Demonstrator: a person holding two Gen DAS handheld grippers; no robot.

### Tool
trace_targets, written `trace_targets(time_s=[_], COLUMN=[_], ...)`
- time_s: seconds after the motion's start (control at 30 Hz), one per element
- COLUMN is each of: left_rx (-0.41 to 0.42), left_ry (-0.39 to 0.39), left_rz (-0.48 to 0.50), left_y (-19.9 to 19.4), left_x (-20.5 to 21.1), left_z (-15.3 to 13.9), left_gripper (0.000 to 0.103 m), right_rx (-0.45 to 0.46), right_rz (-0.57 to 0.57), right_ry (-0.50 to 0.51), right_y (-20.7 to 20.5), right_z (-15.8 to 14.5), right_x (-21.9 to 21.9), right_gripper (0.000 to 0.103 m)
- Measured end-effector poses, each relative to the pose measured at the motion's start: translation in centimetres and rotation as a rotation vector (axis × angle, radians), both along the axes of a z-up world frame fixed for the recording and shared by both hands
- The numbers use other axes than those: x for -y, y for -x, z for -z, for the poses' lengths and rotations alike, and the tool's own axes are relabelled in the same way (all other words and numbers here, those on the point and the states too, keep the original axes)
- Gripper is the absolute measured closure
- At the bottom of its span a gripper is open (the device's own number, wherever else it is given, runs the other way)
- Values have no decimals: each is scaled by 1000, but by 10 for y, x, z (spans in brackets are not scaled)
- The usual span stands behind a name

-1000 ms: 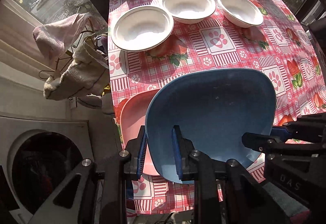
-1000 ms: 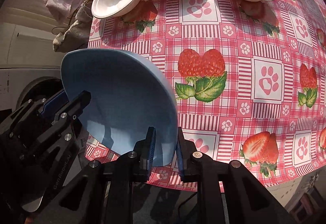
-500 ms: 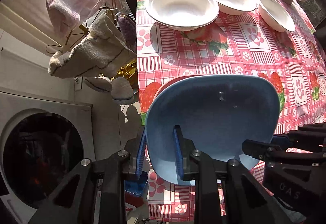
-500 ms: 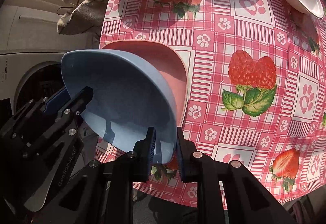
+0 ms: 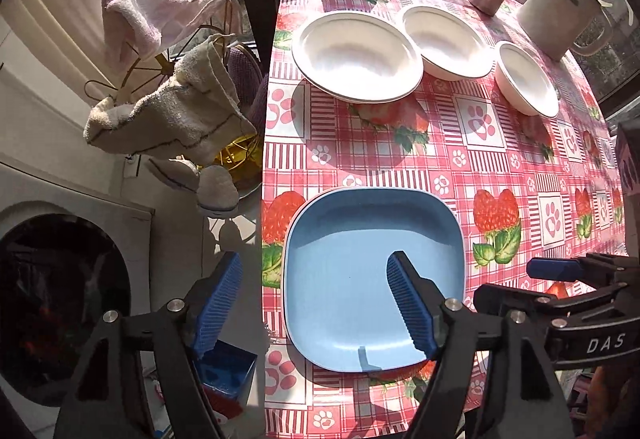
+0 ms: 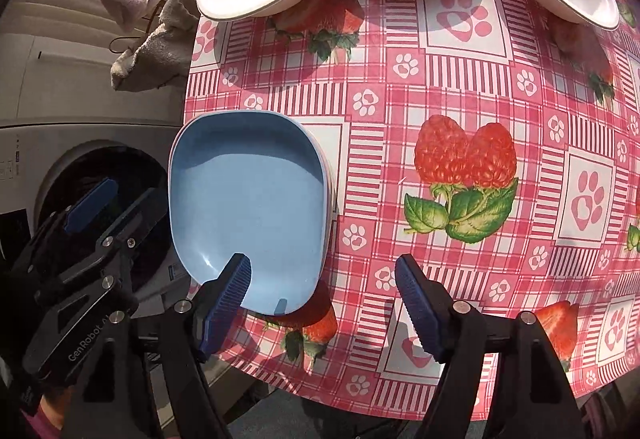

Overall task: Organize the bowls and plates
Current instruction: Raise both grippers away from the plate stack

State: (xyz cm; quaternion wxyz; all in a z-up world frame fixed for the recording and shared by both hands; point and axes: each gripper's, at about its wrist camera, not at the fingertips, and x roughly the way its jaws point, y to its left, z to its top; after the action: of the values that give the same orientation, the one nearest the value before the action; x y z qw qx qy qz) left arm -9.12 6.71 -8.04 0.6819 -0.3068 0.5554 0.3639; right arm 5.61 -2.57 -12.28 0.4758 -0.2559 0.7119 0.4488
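The square, round-cornered blue plastic plate [image 5: 372, 275] is lying flat near the left edge of the table covered with a red-and-white checked strawberry-and-paw-print oilcloth [image 5: 500, 143]; a thin rim of another plate is showing beneath its far-left corner. The left gripper [image 5: 316, 303] is reaching forward low over this blue plate with its ribbed blue fingers [image 5: 408, 303] spread wide: one finger is hanging above the plate's interior, the other is lying off the plate's left side, beyond the table edge. The right gripper [image 6: 324, 303] is pointing forward from the plate's near-right corner, its fingers [image 6: 226, 291] likewise spread apart, one over that corner and the other over bare oilcloth to the plate's right. Neither gripper is grasping anything. Beyond the blue plate, three round white bowls [image 5: 356, 55] [image 5: 446, 41] [image 5: 526, 77] are sitting in a row.
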Motion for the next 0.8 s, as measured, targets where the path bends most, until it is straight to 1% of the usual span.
trace_targets(time_s=[0.03, 0.13, 0.2, 0.37, 0.47, 0.53, 0.67, 0.73, 0.8], left_rx=[4, 32, 32, 64, 62, 71, 89, 92, 78], left_ry=[23, 86, 122, 222, 239, 249, 265, 256, 251], left_rz=[3, 20, 43, 97, 116, 112, 66, 32, -10], left_y=[-6, -27, -46, -95, -125, -144, -178, -195, -211], left_x=[0, 7, 15, 32, 36, 34, 22, 14, 4], left_z=[-1, -1, -1, 3, 5, 6, 11, 15, 21], left_gripper=[25, 25, 25, 25, 25, 25, 25, 25, 25], right_rx=[-4, -12, -1, 26, 50, 76, 125, 141, 152], right_rz=[22, 87, 138, 245, 296, 319, 340, 339, 327], right_ry=[-7, 12, 24, 55, 61, 58, 46, 42, 39], right_y=[-7, -29, -48, -103, -142, -164, -209, -226, -241], right_z=[-2, -5, -6, -9, -12, -17, -24, -25, -24], right_x=[5, 24, 36, 60, 72, 75, 76, 70, 62], right_gripper=[8, 8, 8, 8, 8, 8, 8, 8, 8])
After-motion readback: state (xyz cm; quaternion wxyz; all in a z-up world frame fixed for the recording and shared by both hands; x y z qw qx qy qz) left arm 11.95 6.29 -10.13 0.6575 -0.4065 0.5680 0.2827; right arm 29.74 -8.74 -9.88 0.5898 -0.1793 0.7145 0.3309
